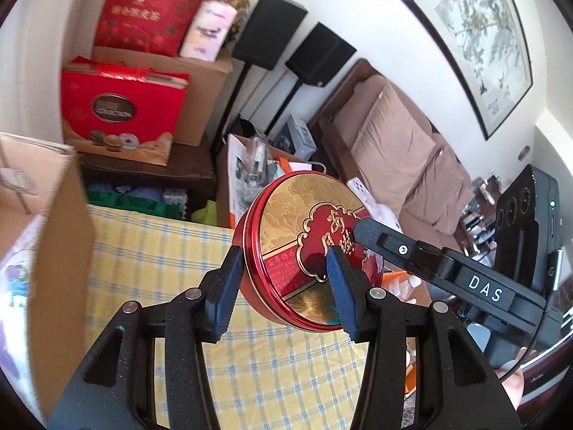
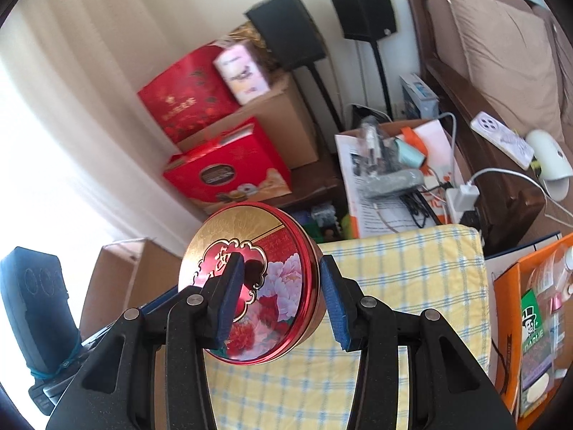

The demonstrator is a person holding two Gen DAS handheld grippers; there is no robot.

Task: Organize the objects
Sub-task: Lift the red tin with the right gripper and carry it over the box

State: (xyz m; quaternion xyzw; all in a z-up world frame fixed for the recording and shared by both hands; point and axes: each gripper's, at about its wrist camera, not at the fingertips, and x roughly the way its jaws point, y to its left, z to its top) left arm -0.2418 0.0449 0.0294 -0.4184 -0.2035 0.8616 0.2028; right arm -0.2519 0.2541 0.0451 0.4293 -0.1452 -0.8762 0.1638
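A round red and gold tin (image 1: 304, 229) with a peony lid is held on edge in the air above a yellow checked cushion (image 1: 154, 251). My left gripper (image 1: 283, 283) is shut on the tin across its thickness. My right gripper (image 2: 279, 294) is shut on the same tin (image 2: 286, 279) from the other side. A finger of the right gripper (image 1: 372, 231) shows in the left wrist view, pressed on the lid. The left gripper's body (image 2: 35, 304) shows at the left edge of the right wrist view.
An open cardboard box (image 1: 43, 236) stands at the cushion's left. Red gift boxes (image 1: 121, 111), a brown carton, two black speakers (image 1: 268, 28) and a cluttered box of papers (image 2: 386, 172) lie beyond. A brown sofa (image 1: 394, 136) is at the right. An orange box (image 2: 515, 315) sits right of the cushion.
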